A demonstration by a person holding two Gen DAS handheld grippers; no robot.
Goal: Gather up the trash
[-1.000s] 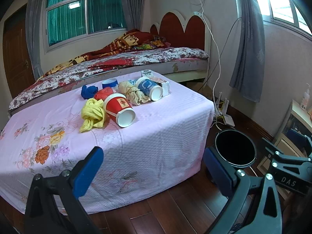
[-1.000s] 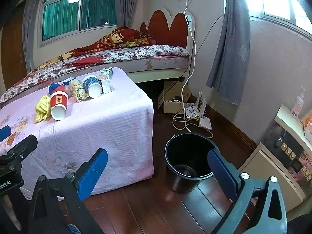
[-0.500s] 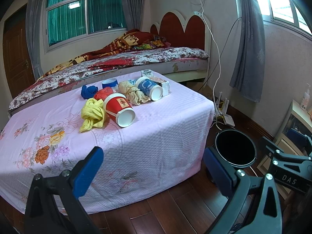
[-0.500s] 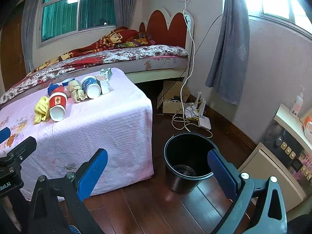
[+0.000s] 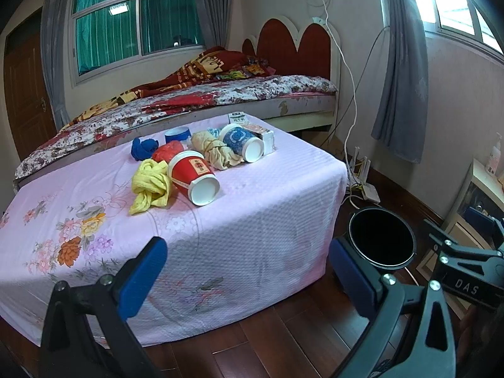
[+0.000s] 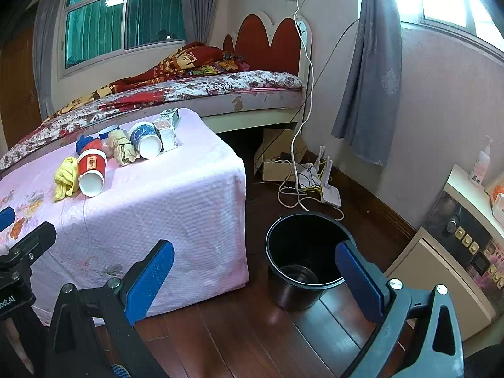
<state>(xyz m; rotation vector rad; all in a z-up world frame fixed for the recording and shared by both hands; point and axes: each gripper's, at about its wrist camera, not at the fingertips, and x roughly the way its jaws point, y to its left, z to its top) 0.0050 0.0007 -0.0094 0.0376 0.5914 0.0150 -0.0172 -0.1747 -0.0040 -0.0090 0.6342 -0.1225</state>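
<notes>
Both of my tools are empty with jaws spread wide: the left gripper [image 5: 249, 278] hangs before the bench edge, and the right gripper [image 6: 255, 278] frames the black bin [image 6: 307, 252] on the floor just past the bench corner.

The risks, as I judge them: the cups lie on their sides and could roll off the draped pink cloth [image 5: 239, 208] if I nudge instead of pinching. The knotted rags touch the cups, so one grab may drag a neighbour along. The cloth itself could snag.

Counting outward on the bench [image 5: 283, 252]:
- one yellow rag [image 5: 151, 184]
- one red cup [image 5: 195, 176]
- one red wad [image 5: 167, 152]
- one beige rag [image 5: 217, 151]
- one blue-patterned cup [image 5: 244, 141]
- one blue rag [image 5: 143, 148]
- one small blue tub [image 5: 178, 134]
- two cartons [image 5: 263, 134], as best I can tell

Nothing is binned yet.
</notes>
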